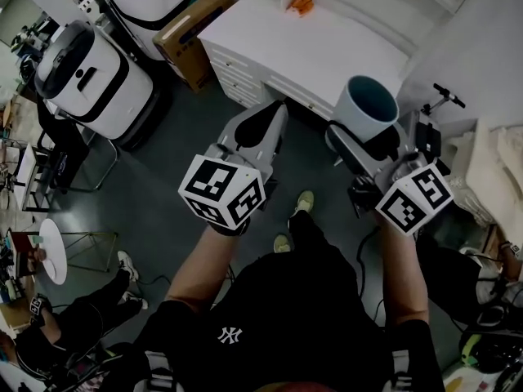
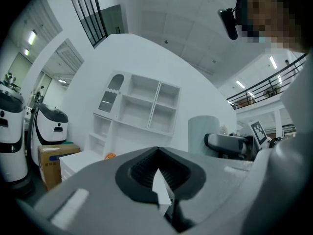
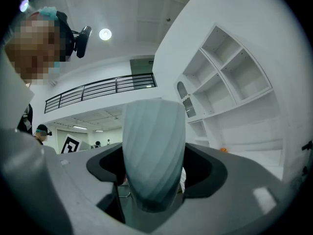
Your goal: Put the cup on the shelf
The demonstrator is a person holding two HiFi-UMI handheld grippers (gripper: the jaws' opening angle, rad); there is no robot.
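The cup (image 1: 365, 107) is a pale grey-blue ribbed cup with a dark teal inside, and it stands upright in my right gripper (image 1: 369, 140), which is shut on its lower part. In the right gripper view the cup (image 3: 154, 153) fills the space between the jaws. The white shelf (image 3: 230, 82) with open compartments rises ahead on the right. My left gripper (image 1: 272, 114) is level beside the right one, jaws together, holding nothing. In the left gripper view the shelf (image 2: 146, 104) stands ahead above a white desk, with the cup (image 2: 201, 131) at the right.
A white desk (image 1: 327, 55) with drawers lies ahead below me, with a small orange thing (image 1: 300, 4) at its back. A cardboard box (image 1: 192, 35) and two white robots (image 1: 90, 76) stand to the left. A seated person (image 1: 73, 325) is at lower left.
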